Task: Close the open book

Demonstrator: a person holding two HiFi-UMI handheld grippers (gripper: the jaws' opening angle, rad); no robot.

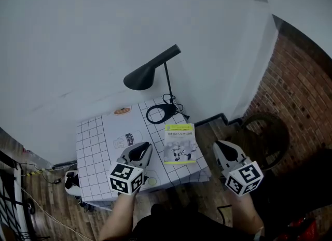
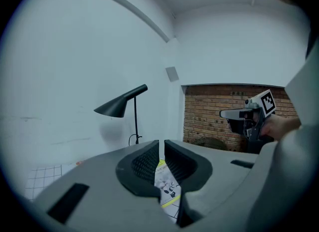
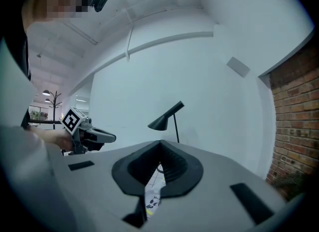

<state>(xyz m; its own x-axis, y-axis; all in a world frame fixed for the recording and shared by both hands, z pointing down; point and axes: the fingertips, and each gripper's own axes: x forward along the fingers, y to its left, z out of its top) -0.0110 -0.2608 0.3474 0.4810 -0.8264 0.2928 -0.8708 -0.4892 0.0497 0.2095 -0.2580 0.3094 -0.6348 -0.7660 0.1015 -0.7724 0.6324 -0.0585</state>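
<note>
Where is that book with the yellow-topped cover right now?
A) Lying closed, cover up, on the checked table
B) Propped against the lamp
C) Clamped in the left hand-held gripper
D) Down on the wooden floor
A: the head view shows the book lying flat and closed on the checked table, cover facing up, apart from the black lamp.

Grey grippers [image 1: 144, 147] [image 1: 222, 146], black-and-white marker cubes [image 1: 126, 179] [image 1: 244, 178]
</note>
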